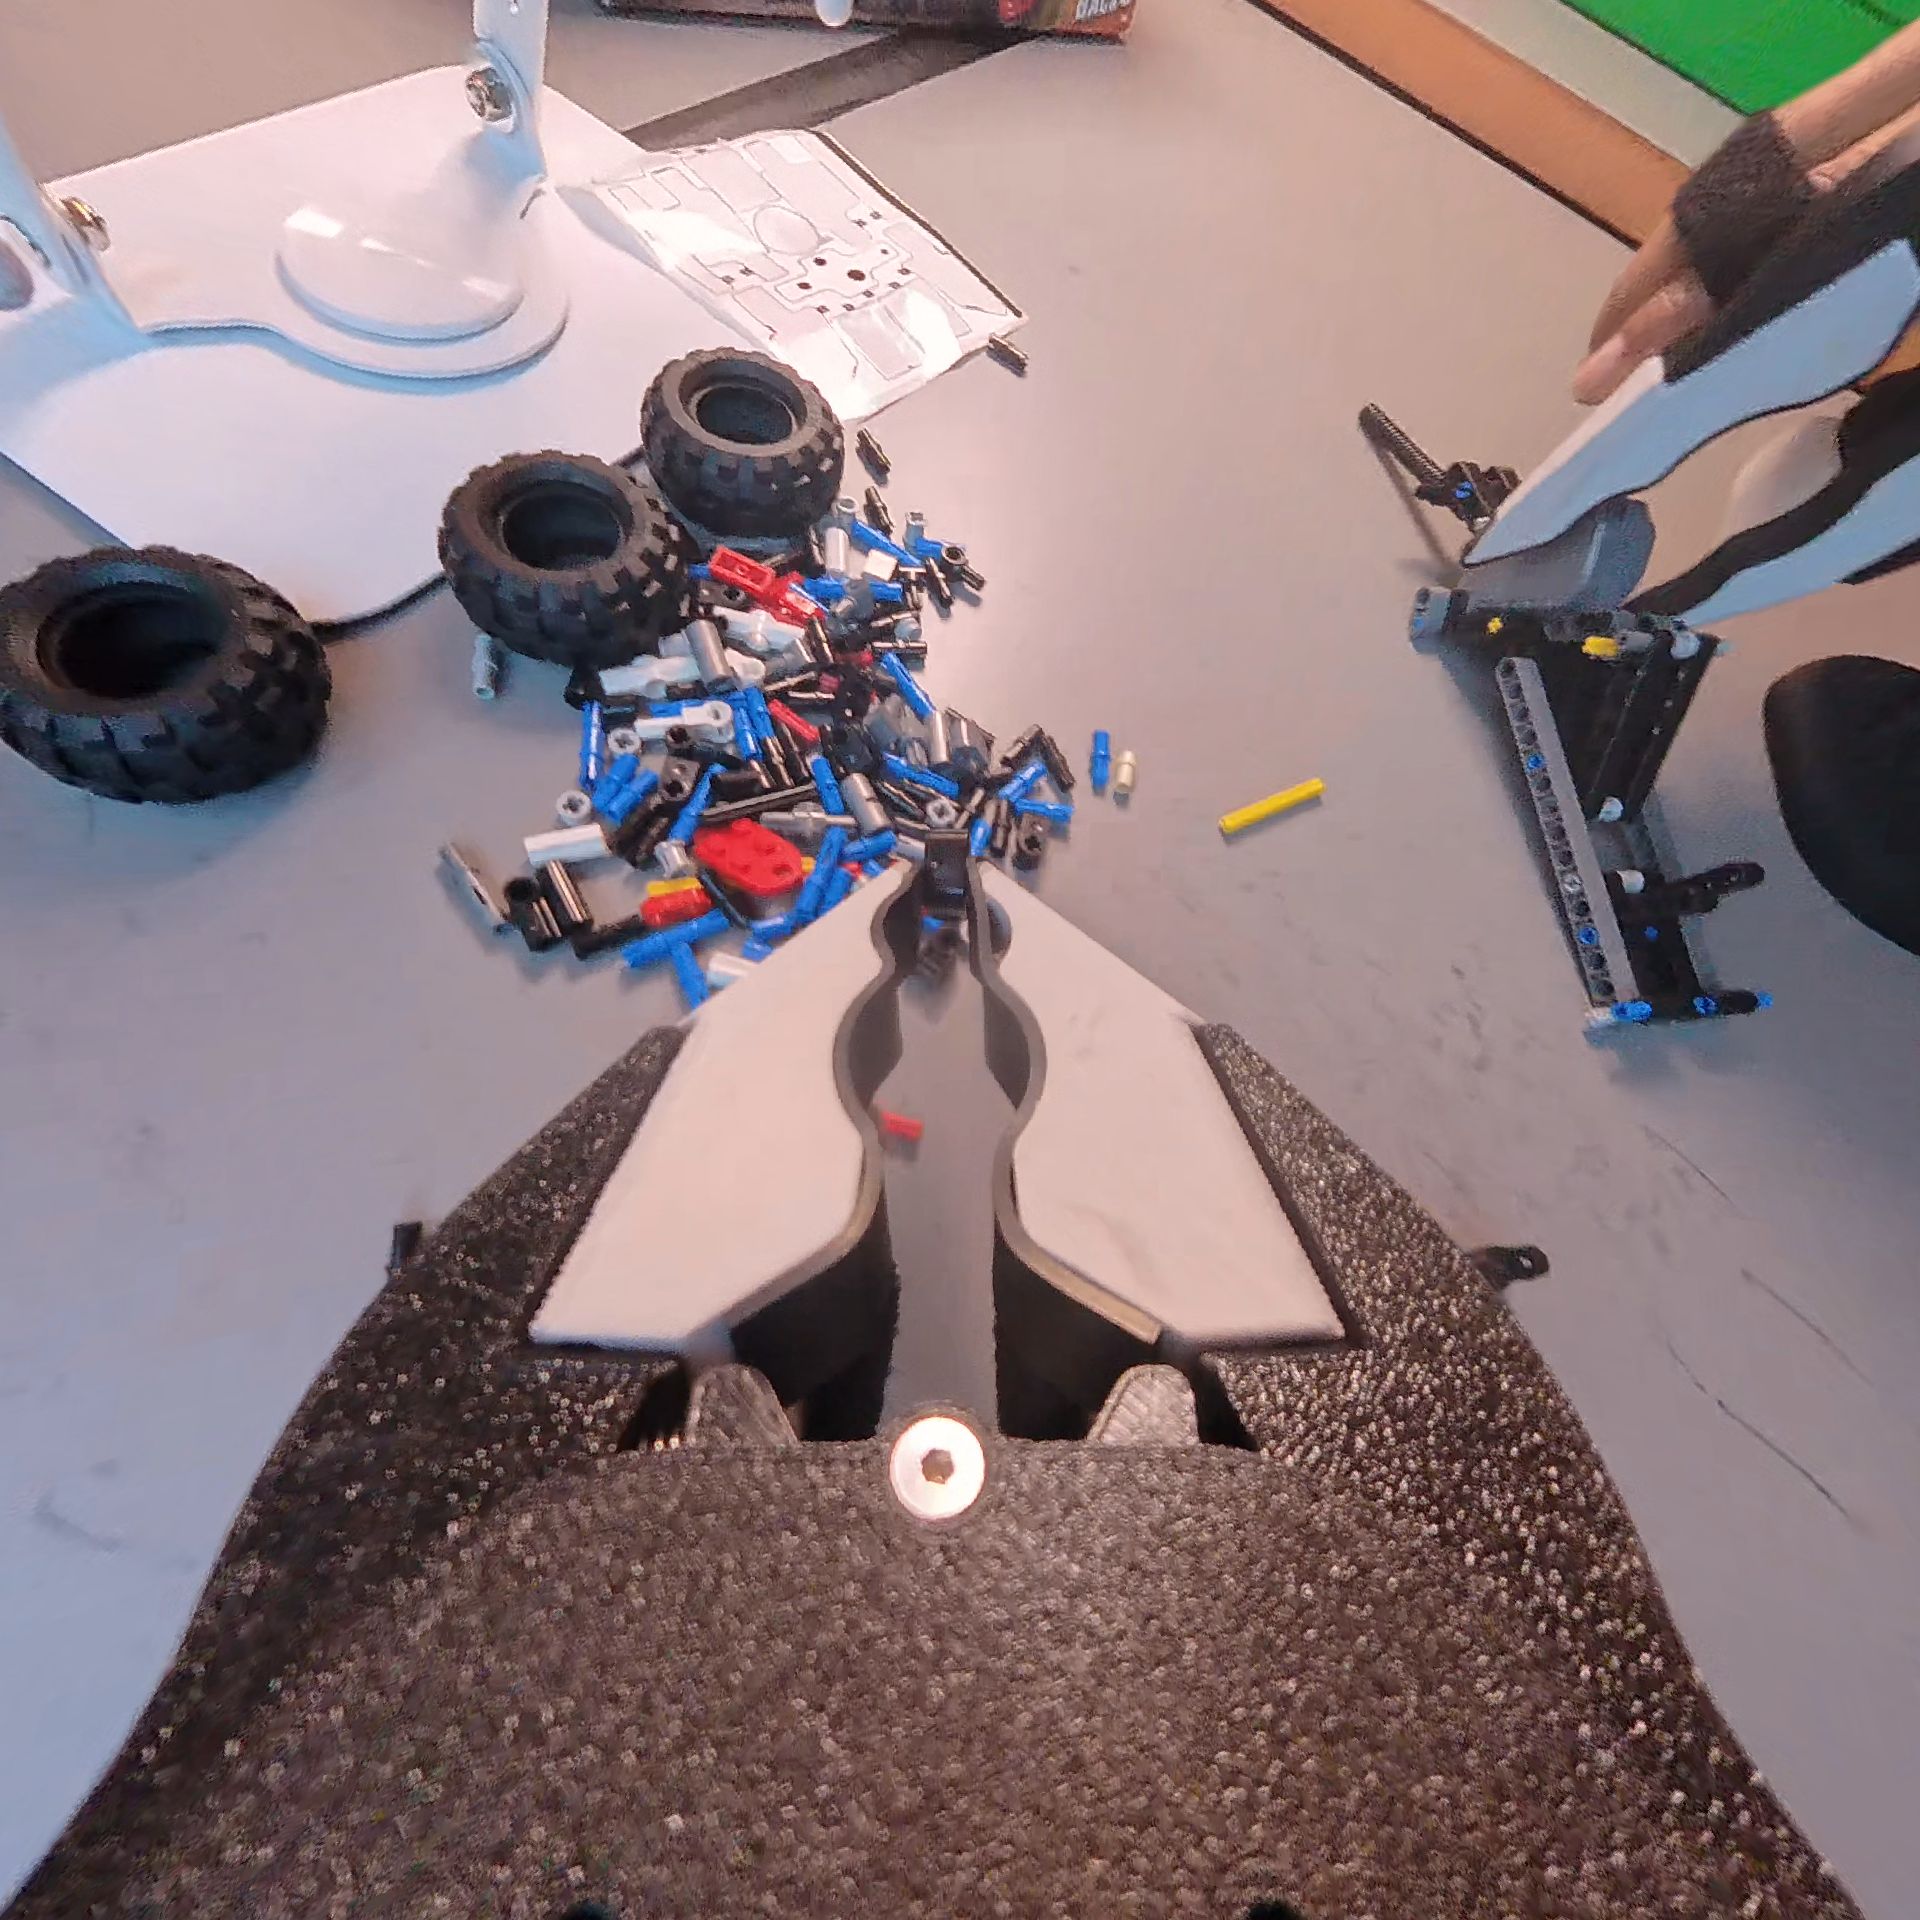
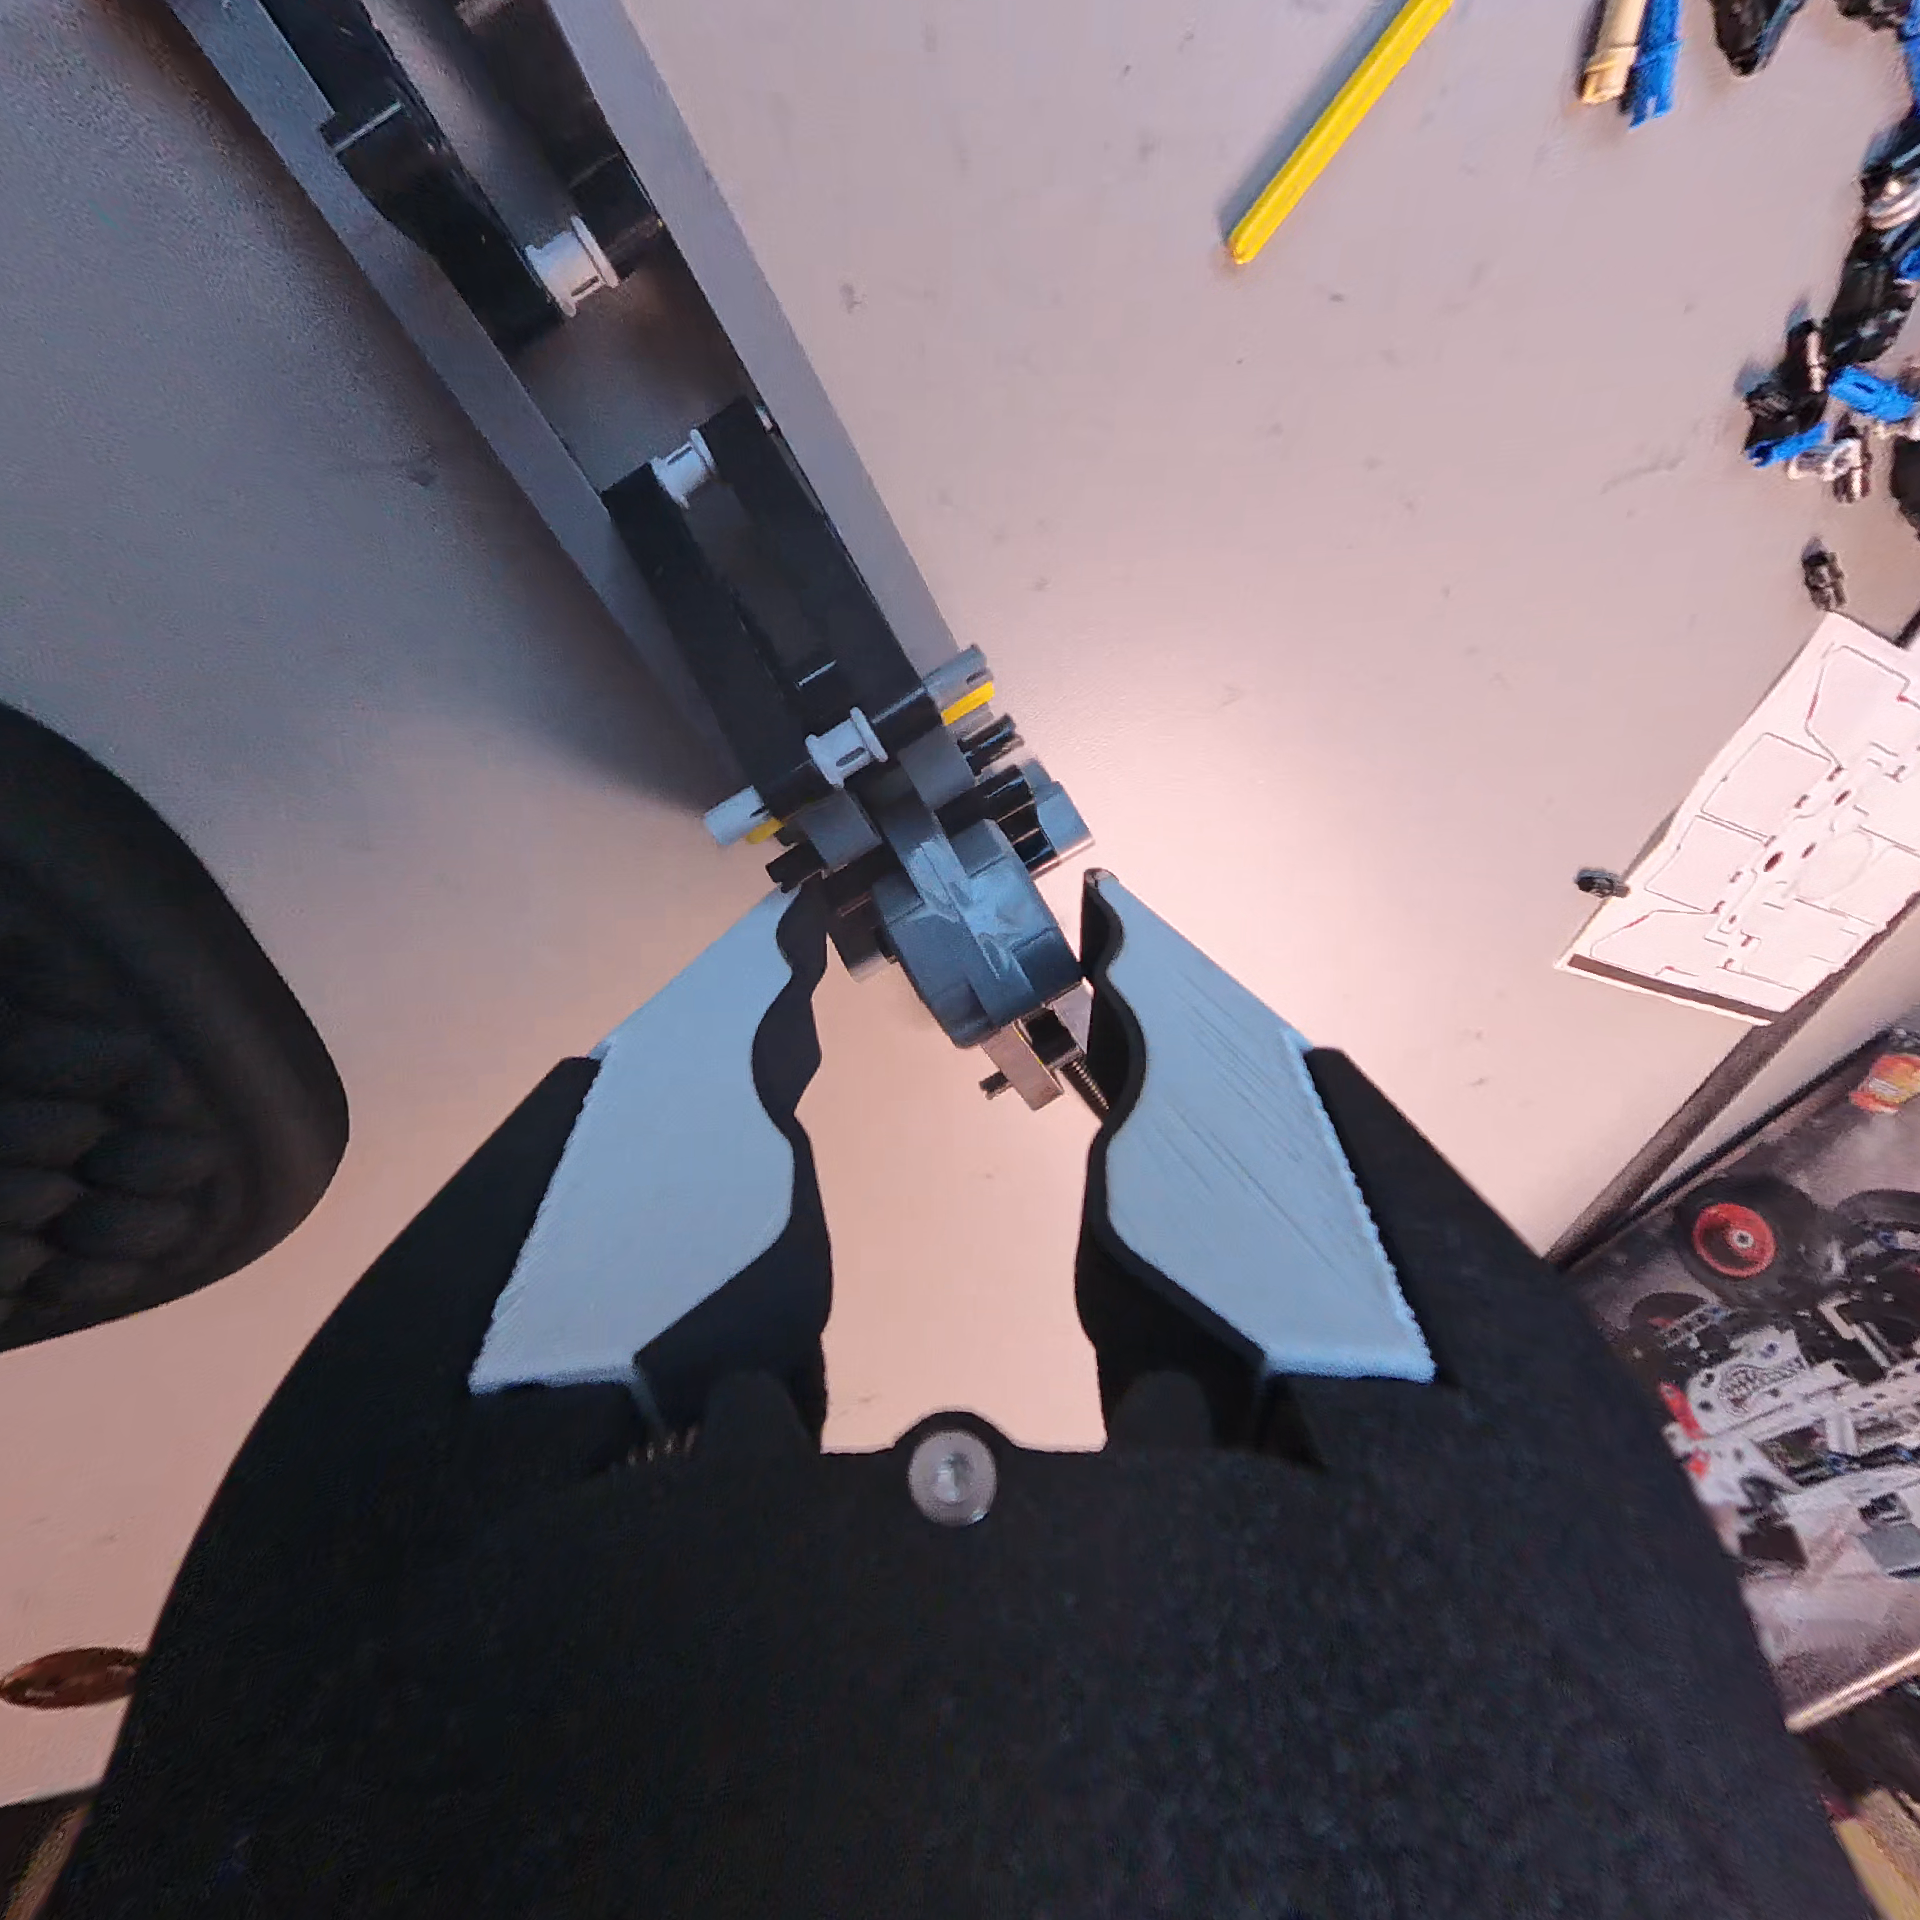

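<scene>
At the near edge of the pile of small parts (image 1: 810, 748), left gripper (image 1: 943, 883) pinched on a small black connector piece (image 1: 943, 871), fingertips close together around it. Behind the pile, three black tyres (image 1: 561, 556) beside a white stand base (image 1: 260, 312), plus a sticker sheet (image 1: 821, 255) lying flat on the grey surface (image 1: 1195, 436). Off to the right, a yellow axle (image 1: 1270, 806) lying alone, well apart from the pile. Farther right, right gripper (image 2: 940, 914) set about the grey motor-like end (image 2: 971, 951) of a long grey-and-black beam assembly (image 2: 665, 457), fingers (image 2: 1226, 1122) spread wide, right fingertip touching the grey block, left one just beside the black pins. Large black tyre (image 2: 125, 1039) near the assembly's side; printed box (image 2: 1787, 1351) at the surface edge.
</scene>
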A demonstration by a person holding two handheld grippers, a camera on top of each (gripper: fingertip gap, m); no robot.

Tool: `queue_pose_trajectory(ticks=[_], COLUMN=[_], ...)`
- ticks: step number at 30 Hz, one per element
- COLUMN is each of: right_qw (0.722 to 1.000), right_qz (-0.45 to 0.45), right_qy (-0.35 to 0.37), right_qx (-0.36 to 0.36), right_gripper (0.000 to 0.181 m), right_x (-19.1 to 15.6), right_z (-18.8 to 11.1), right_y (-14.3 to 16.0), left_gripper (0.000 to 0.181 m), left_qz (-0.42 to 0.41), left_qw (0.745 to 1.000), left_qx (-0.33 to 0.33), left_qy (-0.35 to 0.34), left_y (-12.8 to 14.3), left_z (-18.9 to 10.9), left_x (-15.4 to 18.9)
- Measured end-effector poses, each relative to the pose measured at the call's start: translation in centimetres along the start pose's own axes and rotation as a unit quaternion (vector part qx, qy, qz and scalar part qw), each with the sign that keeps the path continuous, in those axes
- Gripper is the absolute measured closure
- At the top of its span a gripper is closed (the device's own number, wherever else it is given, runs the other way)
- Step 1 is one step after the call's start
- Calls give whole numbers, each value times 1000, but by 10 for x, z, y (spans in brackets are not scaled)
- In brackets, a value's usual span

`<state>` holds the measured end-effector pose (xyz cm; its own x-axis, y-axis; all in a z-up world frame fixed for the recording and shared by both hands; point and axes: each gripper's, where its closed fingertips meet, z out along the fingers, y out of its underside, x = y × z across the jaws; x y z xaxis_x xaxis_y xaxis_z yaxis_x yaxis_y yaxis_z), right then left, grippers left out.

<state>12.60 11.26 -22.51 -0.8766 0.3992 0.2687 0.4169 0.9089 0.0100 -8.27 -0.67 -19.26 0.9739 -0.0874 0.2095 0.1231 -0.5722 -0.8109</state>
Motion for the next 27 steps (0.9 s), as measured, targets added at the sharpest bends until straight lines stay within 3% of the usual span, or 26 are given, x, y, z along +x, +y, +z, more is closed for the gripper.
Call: queue_pose_trajectory(ticks=[3,7,10,12,14,17,19,21,25,27], right_qw=[1000,995,978,963,954,955,963,968,977,974], right_qz=[20,65,115,143,155,147,140,141,133,133], right_qy=[9,14,23,32,38,31,22,-1,-41,-65], right_qx=[10,68,170,228,255,254,230,209,162,173], right_gripper=[129,123,128,133,137,140,140,141,146,165], right_x=[-2,-7,-1,12,28,48,60,65,60,55], right_z=[-3,-27,-52,-63,-64,-49,-31,-12,24,28], right_y=[-3,-5,-21,-36,-52,-75,-85,-94,-101,-108], left_gripper=[172,137,143,139,135,148,171,174,174,174], left_qz=[0,56,144,188,217,250,268,277,246,221], left_qw=[1000,998,980,952,929,927,926,930,959,973], left_qx=[-17,-7,-24,-65,-118,-146,-150,-143,-73,-35], left_qy=[3,9,135,234,274,238,218,196,124,62], left_y=[-2,0,19,49,79,97,100,94,56,30], left_z=[15,8,-14,-29,-34,-21,-15,-13,-16,-16], left_x=[-4,10,72,115,137,134,130,125,93,64])
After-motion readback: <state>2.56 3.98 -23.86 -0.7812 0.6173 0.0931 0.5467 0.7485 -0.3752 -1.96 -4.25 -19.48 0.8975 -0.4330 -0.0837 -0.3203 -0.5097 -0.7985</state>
